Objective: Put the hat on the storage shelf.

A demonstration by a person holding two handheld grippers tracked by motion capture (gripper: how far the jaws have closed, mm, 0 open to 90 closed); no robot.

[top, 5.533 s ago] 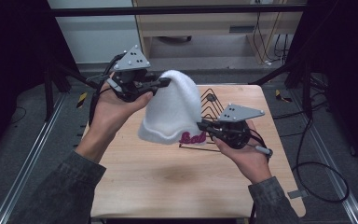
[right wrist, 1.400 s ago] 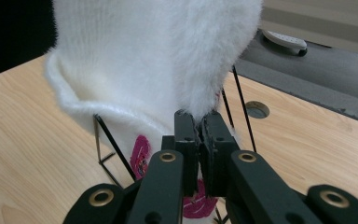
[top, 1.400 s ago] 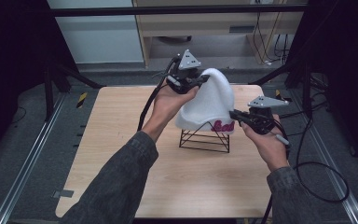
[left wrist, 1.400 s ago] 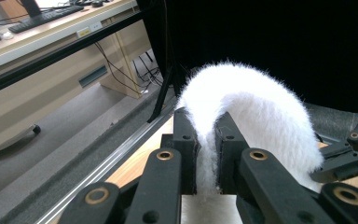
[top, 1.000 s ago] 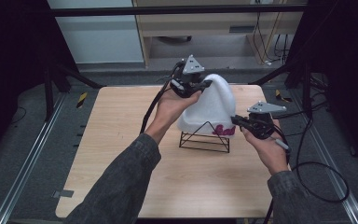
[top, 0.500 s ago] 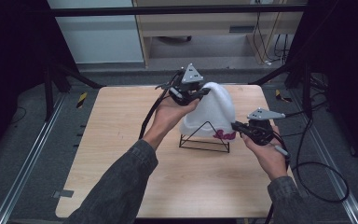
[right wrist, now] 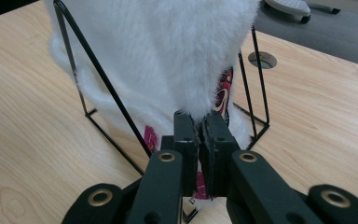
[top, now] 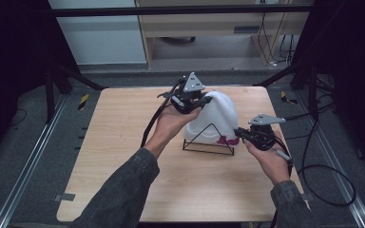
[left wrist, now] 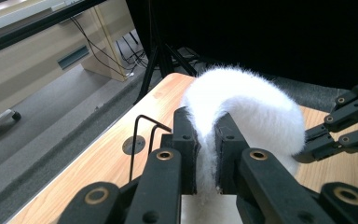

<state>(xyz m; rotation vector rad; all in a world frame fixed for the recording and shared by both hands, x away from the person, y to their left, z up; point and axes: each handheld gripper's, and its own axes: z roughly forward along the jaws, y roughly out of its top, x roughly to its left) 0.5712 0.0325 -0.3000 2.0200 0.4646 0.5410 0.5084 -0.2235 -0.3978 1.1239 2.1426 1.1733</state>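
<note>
Together, both grippers hold a white fluffy hat (top: 216,114) over a black wire stand (top: 208,141) on the worktop (top: 119,128).
Left gripper (left wrist: 206,140) jaws pinch its top; right gripper (right wrist: 200,126) jaws clamp its lower edge. Magenta lettering near the hem is too small to read.

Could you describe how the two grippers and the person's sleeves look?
Both the left gripper and the right gripper are black, each topped by a grey three-cornered plate and trailing a black cable. Their jaws show round brass-coloured pivots. The sleeves are dark grey.
</note>
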